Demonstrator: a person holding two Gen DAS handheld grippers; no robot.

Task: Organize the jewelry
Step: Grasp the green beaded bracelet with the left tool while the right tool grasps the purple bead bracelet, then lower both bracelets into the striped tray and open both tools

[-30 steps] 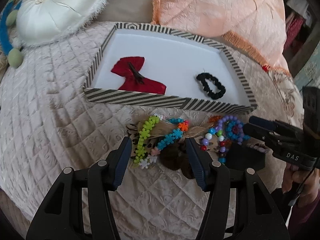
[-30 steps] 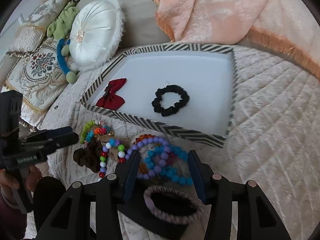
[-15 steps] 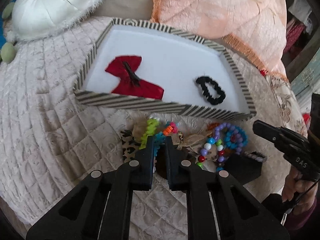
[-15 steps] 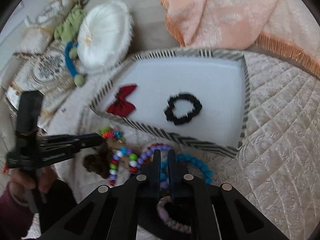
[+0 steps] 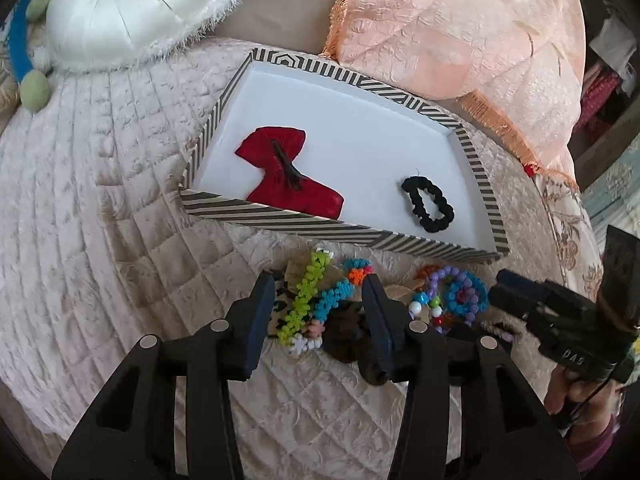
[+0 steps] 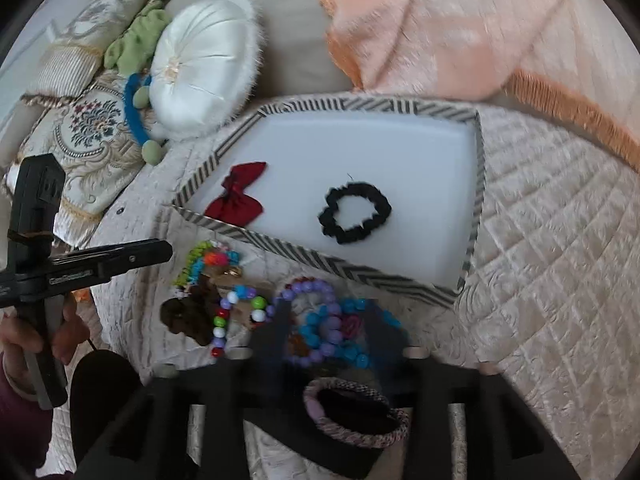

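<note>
A striped tray [image 5: 320, 224] [image 6: 360, 272] on the bed holds a red bow [image 5: 288, 172] [image 6: 240, 196] and a black scrunchie [image 5: 428, 204] [image 6: 354, 212]. In front of it lies a heap of jewelry. My left gripper [image 5: 318, 312] hangs over the heap's left end with its jaws opening. A green spiky bracelet [image 5: 306, 296], a blue one [image 5: 332, 300] and a brown scrunchie [image 5: 344, 336] lie between them, unpressed. My right gripper [image 6: 328, 332], blurred, is also opening, over blue and purple bead bracelets [image 6: 332, 328] that it does not press.
A woven bangle [image 6: 356, 404] sits on a black stand under my right gripper. A white round cushion [image 5: 132, 12] and a peach blanket [image 5: 460, 32] lie behind the tray, with an embroidered pillow [image 6: 92, 136] to the left. The quilted bedspread [image 5: 100, 200] spreads around.
Both grippers stood open a second ago, snapped shut half a second ago and have since spread apart again. Neither lifted anything, and the heap lies as before.
</note>
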